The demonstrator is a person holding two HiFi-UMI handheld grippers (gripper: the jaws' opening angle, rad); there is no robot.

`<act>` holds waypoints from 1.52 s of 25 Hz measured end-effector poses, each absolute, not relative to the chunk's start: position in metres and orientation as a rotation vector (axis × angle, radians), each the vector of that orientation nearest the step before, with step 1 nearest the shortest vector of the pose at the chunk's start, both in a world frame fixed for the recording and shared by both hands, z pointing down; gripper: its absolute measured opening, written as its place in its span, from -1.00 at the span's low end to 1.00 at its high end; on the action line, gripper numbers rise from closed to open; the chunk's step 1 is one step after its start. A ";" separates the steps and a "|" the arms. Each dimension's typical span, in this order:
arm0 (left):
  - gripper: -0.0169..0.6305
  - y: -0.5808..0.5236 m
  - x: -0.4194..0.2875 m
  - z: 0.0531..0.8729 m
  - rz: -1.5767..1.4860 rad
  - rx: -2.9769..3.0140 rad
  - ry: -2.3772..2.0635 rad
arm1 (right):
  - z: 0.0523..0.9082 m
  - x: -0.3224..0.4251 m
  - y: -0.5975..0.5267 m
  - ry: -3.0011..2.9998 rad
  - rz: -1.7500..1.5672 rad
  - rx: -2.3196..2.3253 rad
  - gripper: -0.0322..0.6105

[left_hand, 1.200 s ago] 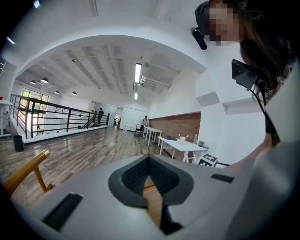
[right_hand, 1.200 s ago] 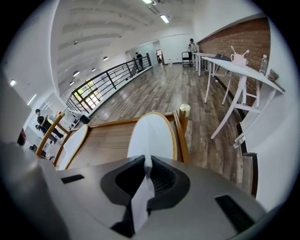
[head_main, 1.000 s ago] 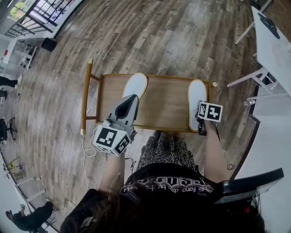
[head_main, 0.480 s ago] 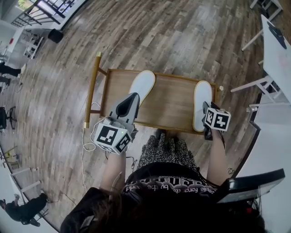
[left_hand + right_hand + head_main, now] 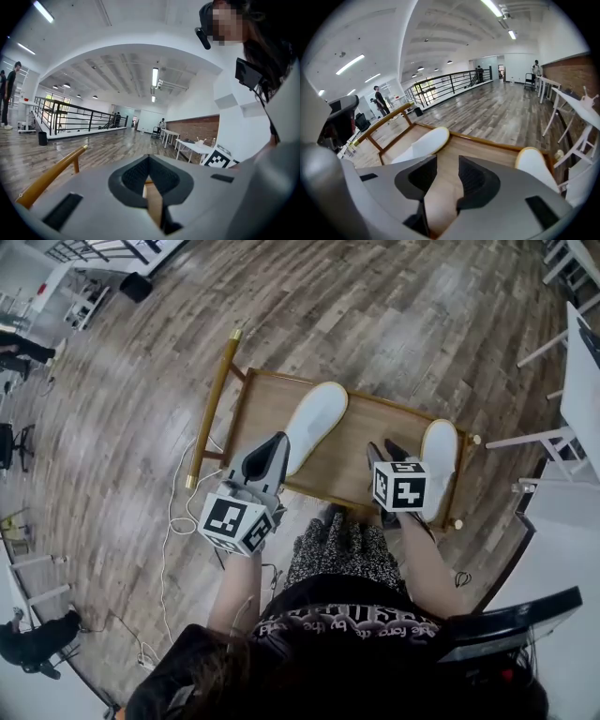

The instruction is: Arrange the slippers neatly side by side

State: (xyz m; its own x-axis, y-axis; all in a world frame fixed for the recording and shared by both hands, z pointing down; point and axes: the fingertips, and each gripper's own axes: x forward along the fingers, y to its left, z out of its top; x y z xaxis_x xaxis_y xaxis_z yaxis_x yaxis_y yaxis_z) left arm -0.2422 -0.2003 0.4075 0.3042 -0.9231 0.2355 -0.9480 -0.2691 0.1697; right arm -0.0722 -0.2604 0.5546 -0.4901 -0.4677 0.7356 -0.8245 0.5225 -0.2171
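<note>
**Head view with both gripper views.** I see two white slippers on the rimmed wooden surface (image 5: 361, 442), which has a handle rail (image 5: 214, 409) at its left end. The left slipper (image 5: 314, 423) lies slanted near the middle. The right slipper (image 5: 439, 465) lies along the right rim, well apart from the left one.

**Left gripper** (image 5: 273, 448): the fingers are pressed together and hold nothing. From above, their tip sits just beside the near end of the left slipper. I cannot tell whether it touches. Its own view shows no slipper.

**Right gripper** (image 5: 386, 451): it hangs over the strip between the two slippers, nearer the right one. The fingers stand wide apart, having just been opening. Only bare wood shows in the gap. In its own view the left slipper lies ahead, outside the left finger. The right slipper lies off beyond the right finger.
</note>
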 end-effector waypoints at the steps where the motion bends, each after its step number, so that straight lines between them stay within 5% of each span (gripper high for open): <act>1: -0.94 -0.202 -0.245 0.416 0.149 2.295 -1.696 | 0.555 -0.089 -0.259 -2.166 0.758 1.013 -0.46; 10: -0.92 -0.241 -0.233 0.540 0.540 2.289 -1.423 | 0.544 -0.086 -0.250 -2.172 0.763 1.022 -0.46; 13: -0.45 -0.253 -0.230 0.572 0.651 2.229 -1.335 | 0.542 -0.058 -0.251 -2.129 0.751 1.092 -0.46; 21: -0.31 -0.265 -0.218 0.625 0.828 2.099 -1.167 | 0.548 -0.012 -0.249 -2.059 0.752 1.209 -0.46; 27: -0.32 -0.271 -0.210 0.634 0.826 2.047 -1.138 | 0.544 0.001 -0.248 -2.065 0.767 1.263 -0.47; 32: -0.87 -0.270 -0.205 0.638 0.939 2.065 -1.115 | 0.536 0.019 -0.250 -2.067 0.758 1.336 -0.54; 38: -0.90 -0.269 -0.198 0.626 0.786 2.007 -1.139 | 0.533 0.036 -0.245 -2.060 0.767 1.383 -0.55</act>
